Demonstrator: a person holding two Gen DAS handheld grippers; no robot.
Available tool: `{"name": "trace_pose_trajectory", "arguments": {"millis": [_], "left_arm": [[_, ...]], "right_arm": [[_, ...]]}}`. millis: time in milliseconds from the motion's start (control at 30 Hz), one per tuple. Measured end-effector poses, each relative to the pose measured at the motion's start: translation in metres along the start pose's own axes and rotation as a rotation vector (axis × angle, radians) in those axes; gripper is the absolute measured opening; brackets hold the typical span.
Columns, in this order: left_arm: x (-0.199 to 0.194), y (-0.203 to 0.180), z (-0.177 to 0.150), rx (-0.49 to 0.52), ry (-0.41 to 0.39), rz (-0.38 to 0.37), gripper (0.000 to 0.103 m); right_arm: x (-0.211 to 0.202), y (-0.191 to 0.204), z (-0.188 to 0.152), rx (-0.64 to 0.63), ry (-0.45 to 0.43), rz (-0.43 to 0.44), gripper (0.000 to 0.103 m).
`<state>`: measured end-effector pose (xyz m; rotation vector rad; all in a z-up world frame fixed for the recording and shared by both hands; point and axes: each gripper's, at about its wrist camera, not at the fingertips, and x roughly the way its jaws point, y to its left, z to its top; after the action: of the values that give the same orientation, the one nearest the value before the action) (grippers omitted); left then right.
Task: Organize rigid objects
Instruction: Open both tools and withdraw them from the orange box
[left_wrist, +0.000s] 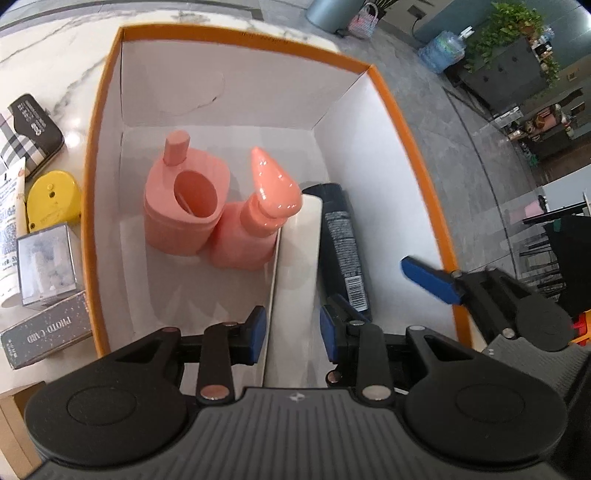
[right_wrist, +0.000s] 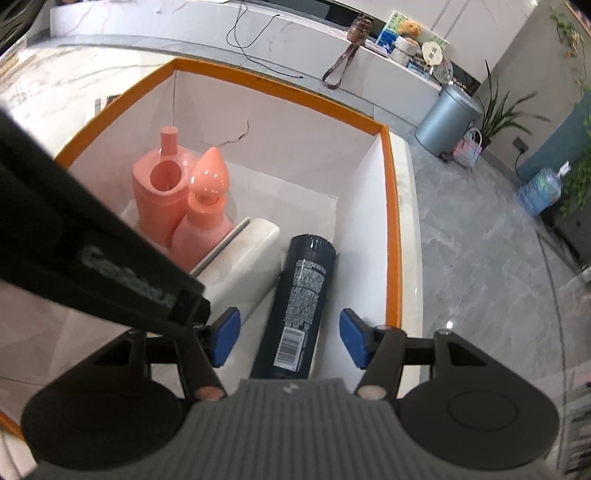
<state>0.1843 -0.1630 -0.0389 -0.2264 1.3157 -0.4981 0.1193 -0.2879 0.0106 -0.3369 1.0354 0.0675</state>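
Observation:
An orange-rimmed box (left_wrist: 406, 122) with white walls holds two pink bottles: a jug-shaped one (left_wrist: 181, 210) and one with a teardrop cap (left_wrist: 258, 221). My left gripper (left_wrist: 293, 332) is shut on a long white bottle (left_wrist: 297, 266), whose far end rests in the box beside them. A dark blue bottle (right_wrist: 295, 295) with a barcode lies along the box's right wall. My right gripper (right_wrist: 290, 339) stands open around its near end, with gaps on both sides. One of its blue fingers (left_wrist: 430, 280) shows in the left wrist view.
Left of the box on the marble table lie a yellow round case (left_wrist: 53, 201), a silver box (left_wrist: 46, 262), a "PHOTO CARD" box (left_wrist: 48, 332), a plaid case (left_wrist: 22, 147) and a white tube (left_wrist: 11, 236). The floor drops away right of the box, with a grey bin (right_wrist: 447, 118).

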Motion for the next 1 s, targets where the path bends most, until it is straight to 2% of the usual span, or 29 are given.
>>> {"name": "trace_pose_trajectory", "arguments": {"millis": [67,100,267,467,533,633,767,867,1000], "left_arm": [[-0.008,-0.003,0.000,0.008,-0.018,-0.001,0.035],[-0.012,-0.004,-0.001,0.015,-0.028,0.001,0.035],[-0.035,-0.006,-0.003,0.057,-0.110,0.059,0.035],[-0.069,0.004,-0.016,0.074,-0.231,0.138,0.035],[-0.080,0.012,-0.021,0.067,-0.259,0.142,0.035],[-0.092,0.024,-0.025,0.057,-0.277,0.142,0.035],[-0.103,0.037,-0.028,0.053,-0.296,0.177,0.035],[-0.109,0.049,-0.029,0.033,-0.292,0.185,0.035],[-0.116,0.067,-0.033,0.009,-0.295,0.210,0.035]], "right_arm": [[-0.003,-0.003,-0.001,0.027,-0.004,0.013,0.047],[-0.005,-0.004,-0.001,0.040,-0.006,0.022,0.047],[-0.014,-0.001,0.000,0.121,-0.013,0.104,0.048],[-0.015,0.027,-0.006,0.172,0.024,0.210,0.055],[-0.011,0.035,-0.006,0.170,0.045,0.197,0.055],[-0.006,0.045,-0.006,0.149,0.070,0.178,0.045],[-0.003,0.054,-0.009,0.128,0.077,0.154,0.043],[-0.005,0.056,-0.008,0.091,0.089,0.102,0.040],[0.002,0.060,-0.006,0.024,0.111,-0.021,0.035]]}}
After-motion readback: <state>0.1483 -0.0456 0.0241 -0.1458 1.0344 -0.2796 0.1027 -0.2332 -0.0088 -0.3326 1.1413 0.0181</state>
